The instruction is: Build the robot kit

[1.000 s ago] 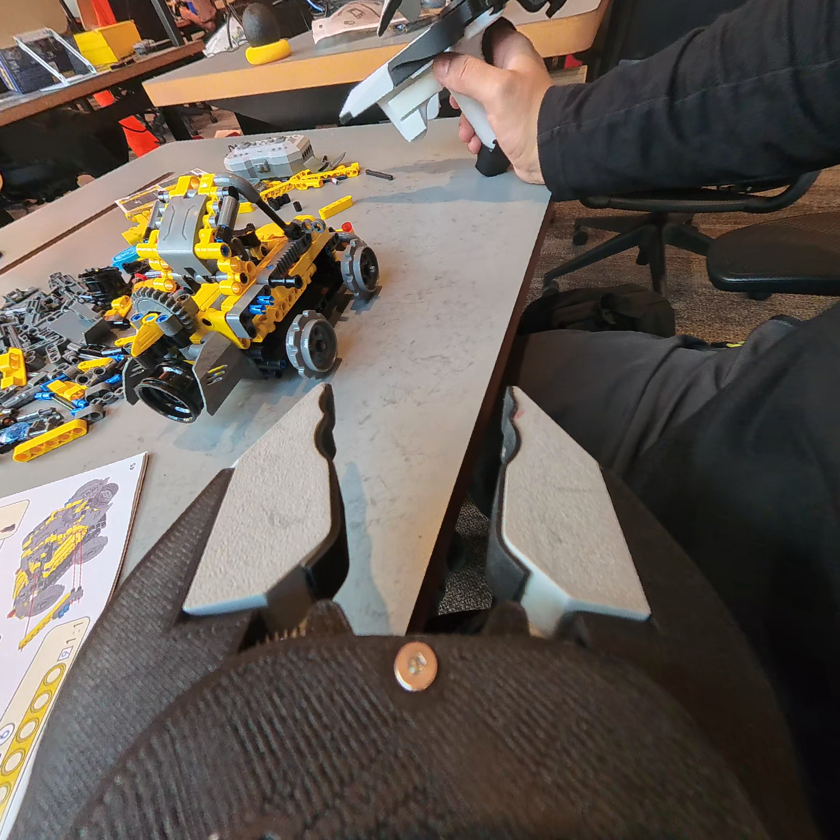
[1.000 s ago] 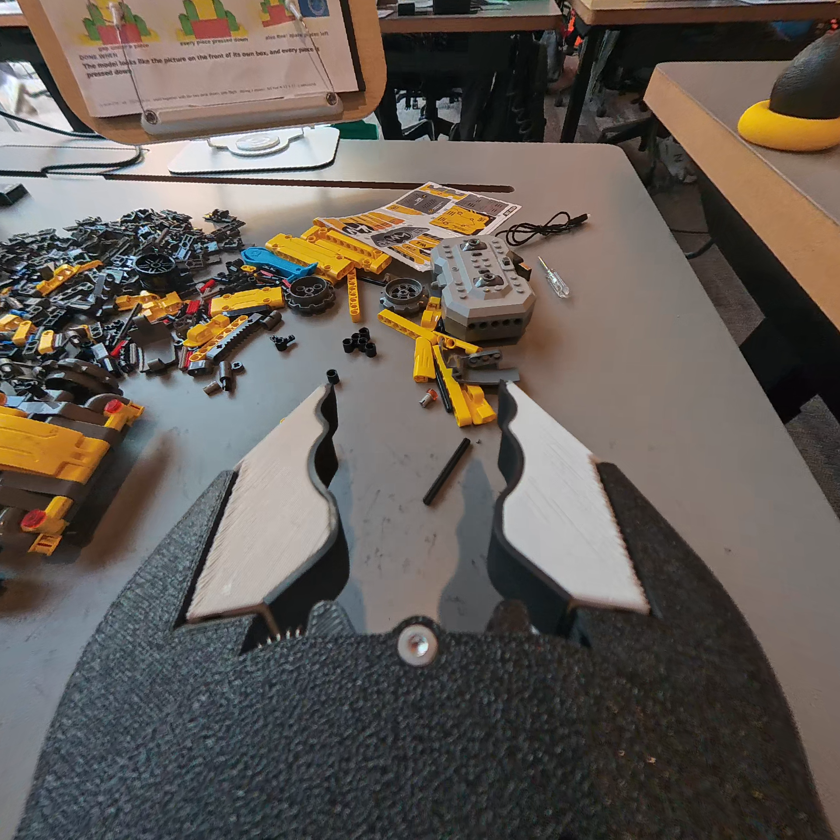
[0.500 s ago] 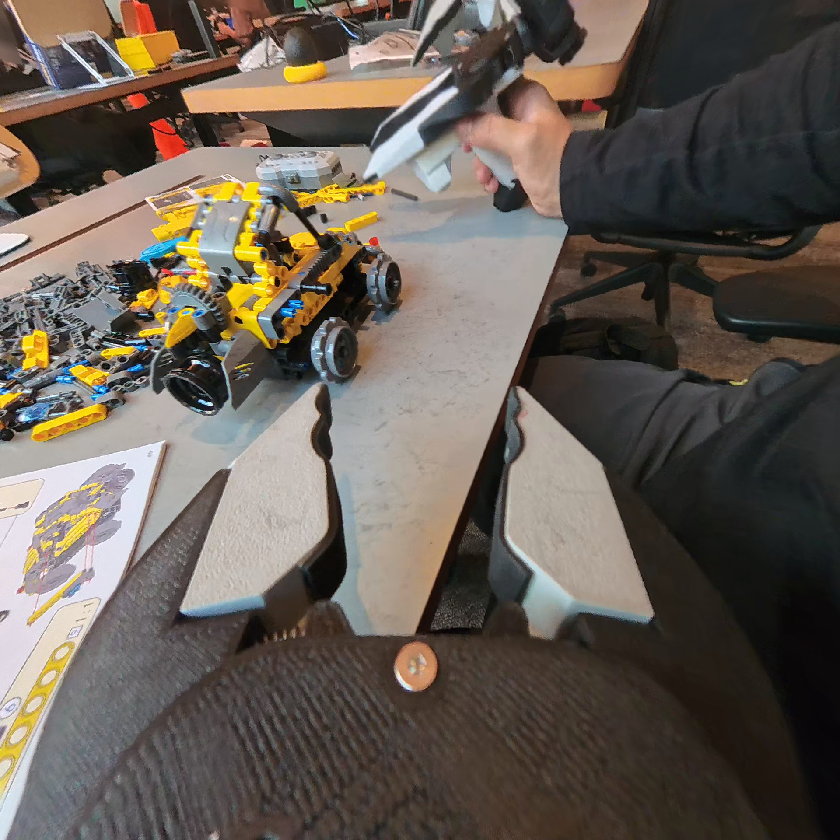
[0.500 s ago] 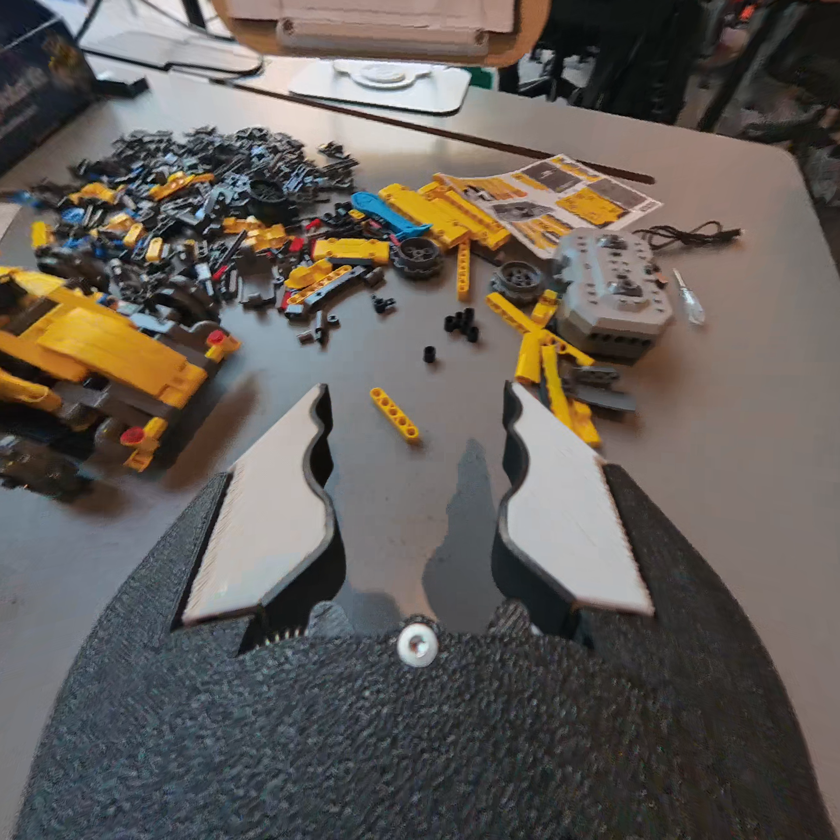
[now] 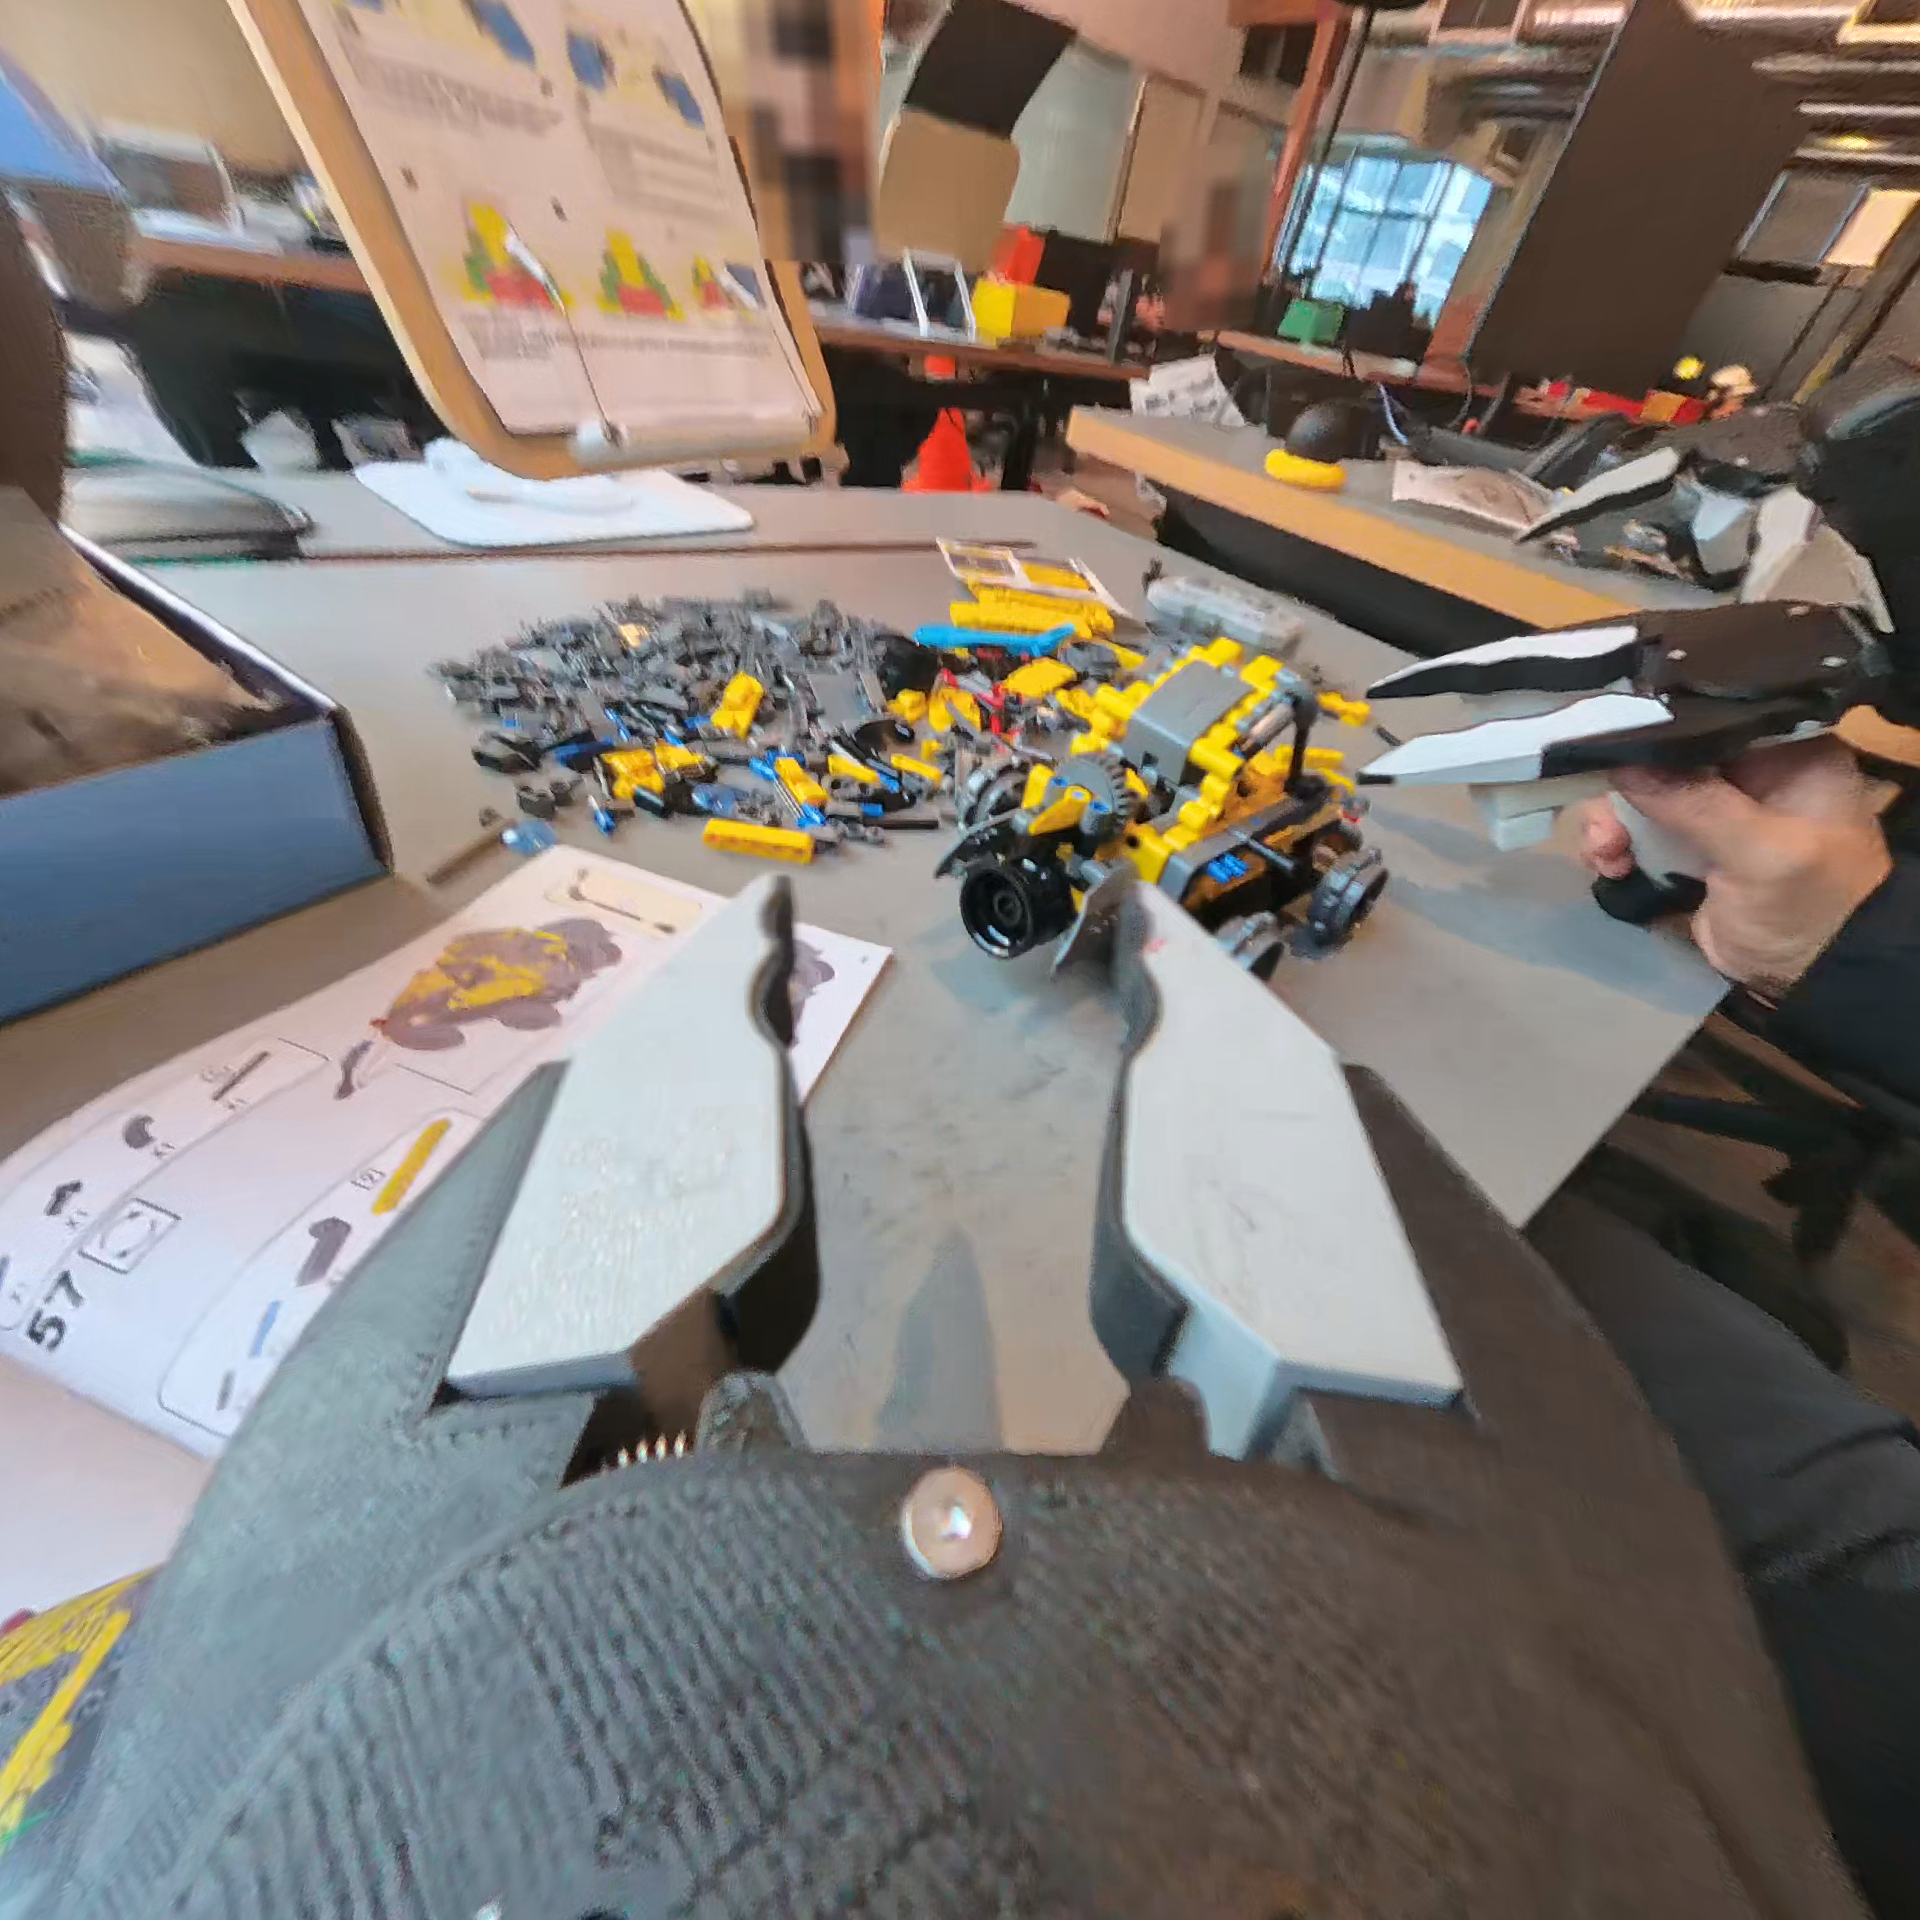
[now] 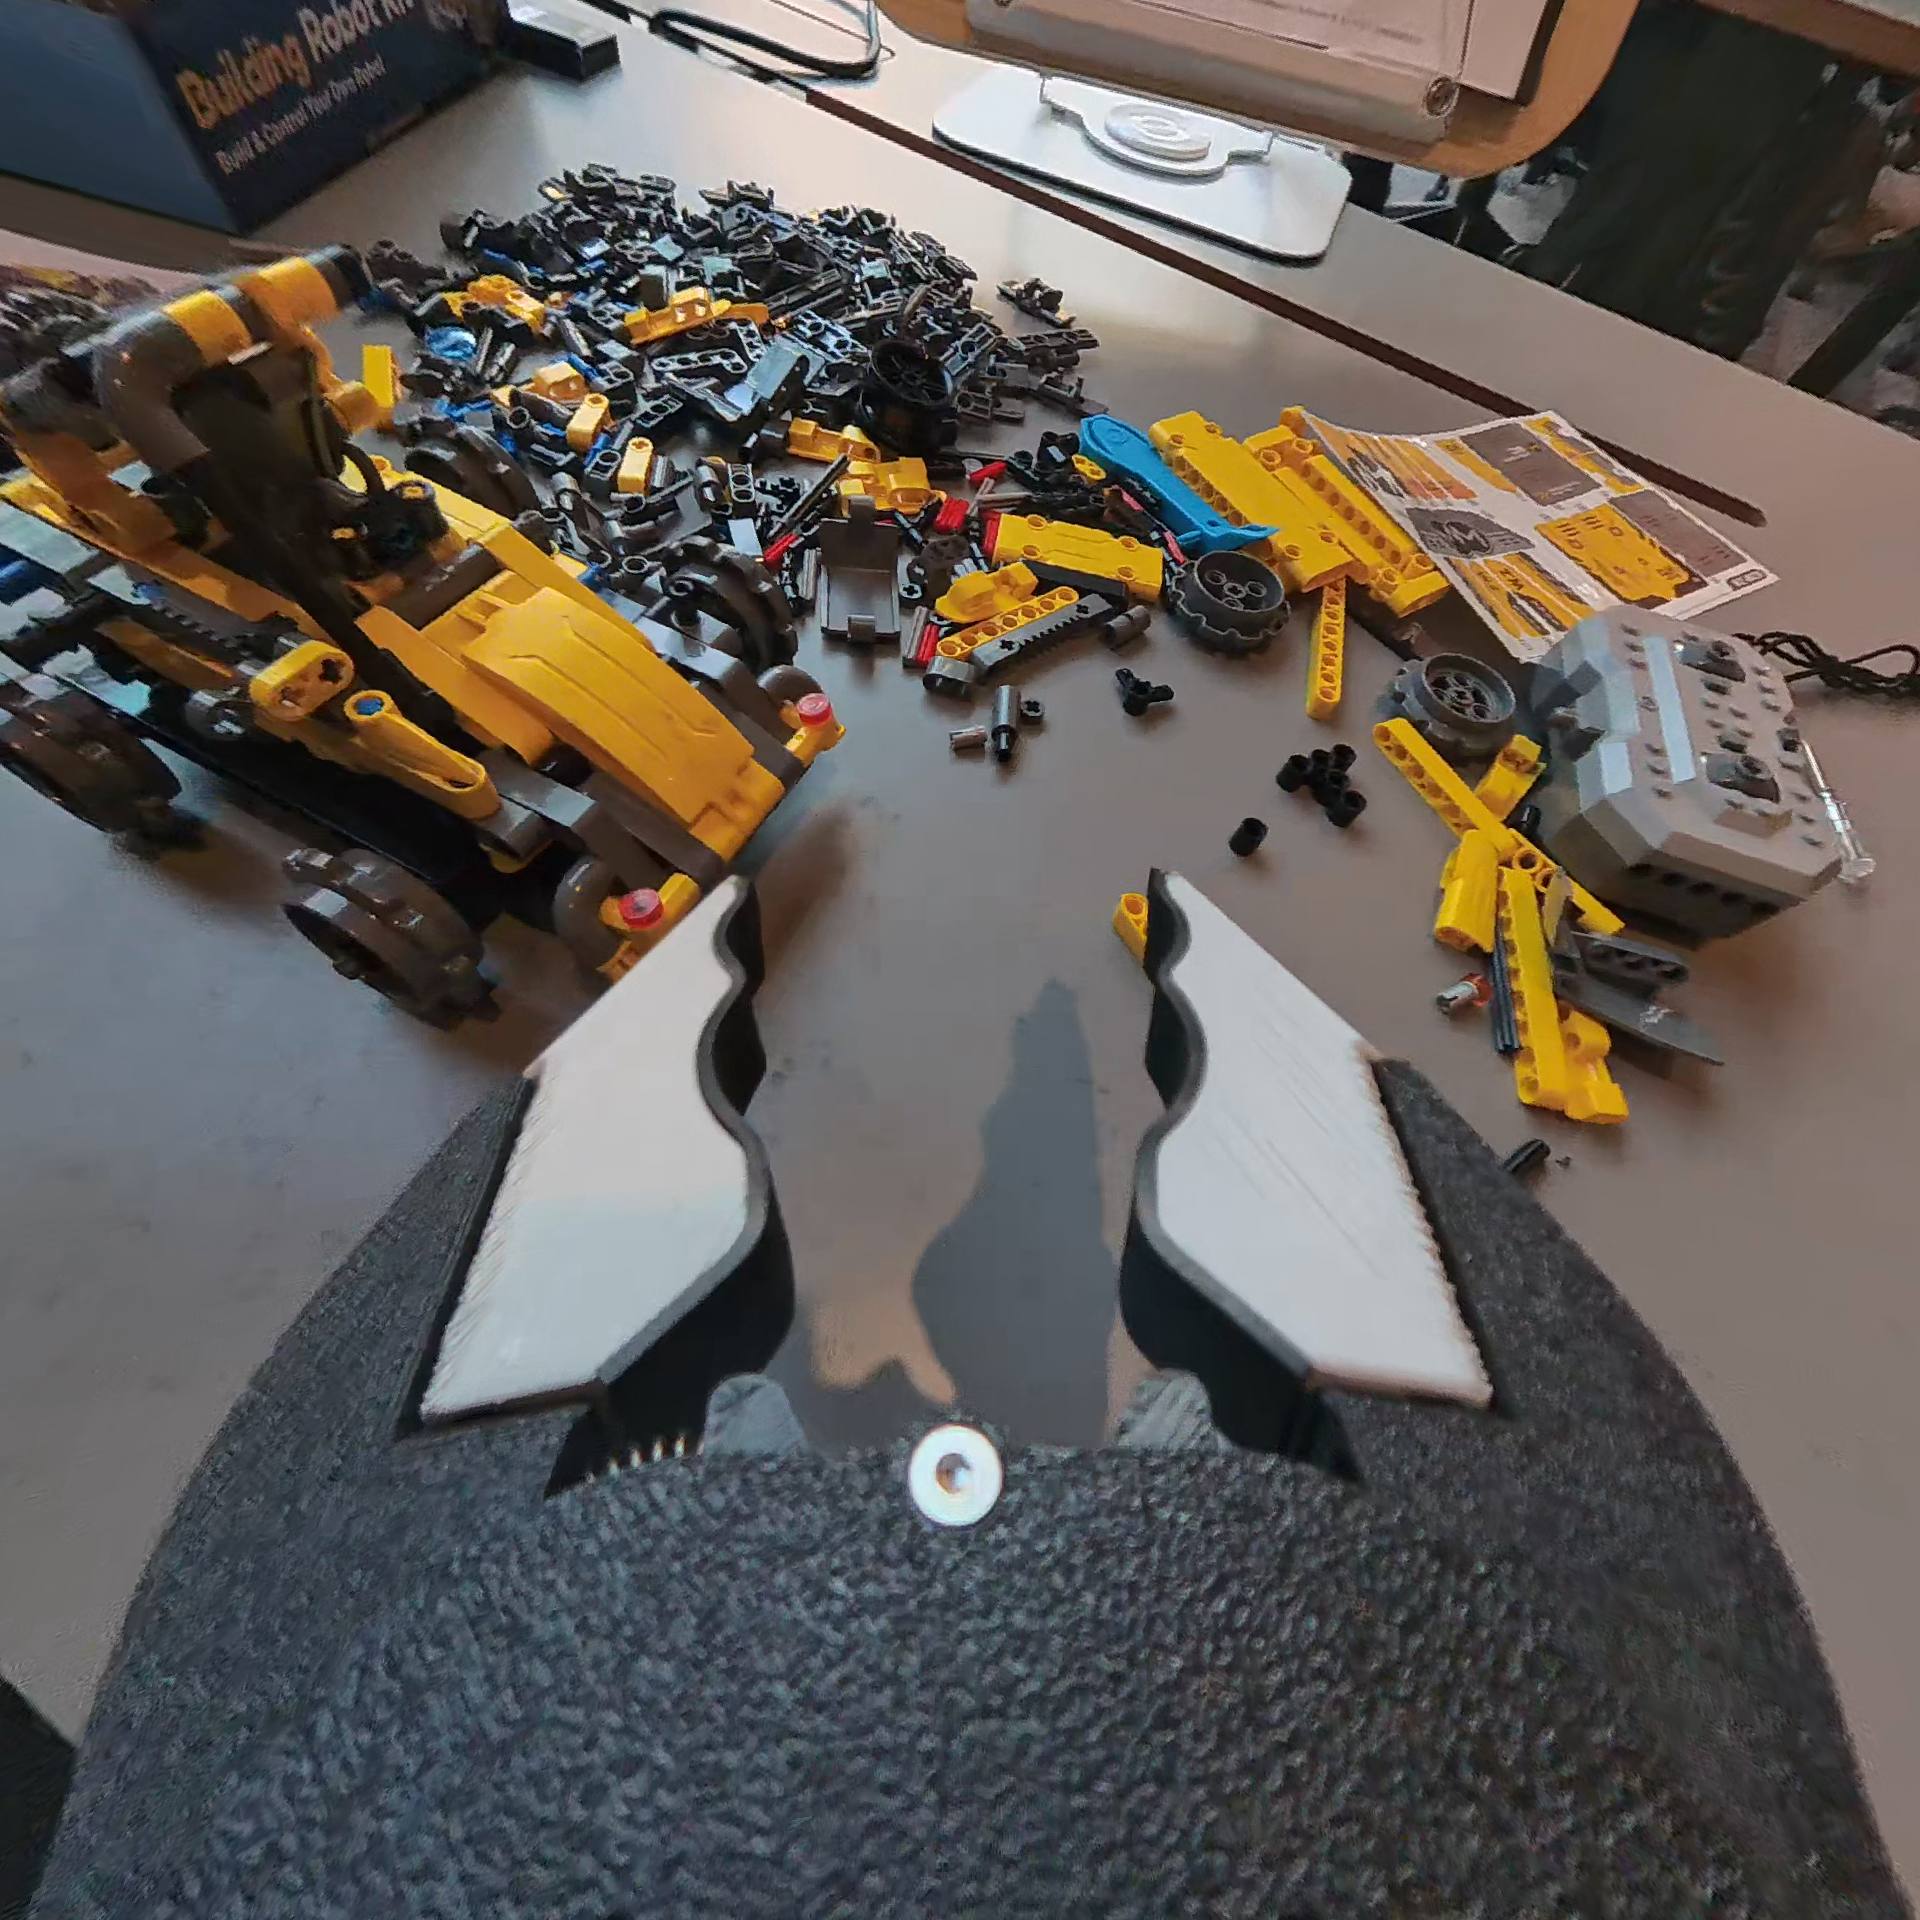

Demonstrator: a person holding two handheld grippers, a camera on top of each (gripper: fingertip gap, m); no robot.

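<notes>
Two grippers here, and both are empty; our left gripper (image 5: pixel 951 935) has its jaws spread wide over bare surface (image 5: pixel 1455 997) near the front edge, with the half-built yellow vehicle (image 5: pixel 1164 821) just beyond the tips and the open instruction booklet (image 5: pixel 312 1091) partly under the left finger; our right gripper (image 6: pixel 951 914) is also gaping, holding nothing, hovering low between the vehicle's rear end (image 6: pixel 582 675) and a small yellow beam (image 6: pixel 1127 920) peeking out just beside the right finger; farther toward the right edge sits a grey hub block (image 6: pixel 1683 769) with a heap of yellow beams (image 6: pixel 1527 935) beside it, and the big pile of loose pieces (image 6: pixel 748 312) spreads toward the back; a blue box (image 5: pixel 177 842) stands at the left side.

What we'd worry about: the right gripper's left finger is very close to the vehicle's red-studded corner, so a sideways nudge could shove the model or pop parts off; the tiny black pins (image 6: pixel 1320 774) could scatter easily if brushed; and in the left wrist view the picture is blurred, so we can't judge clearance well.
</notes>
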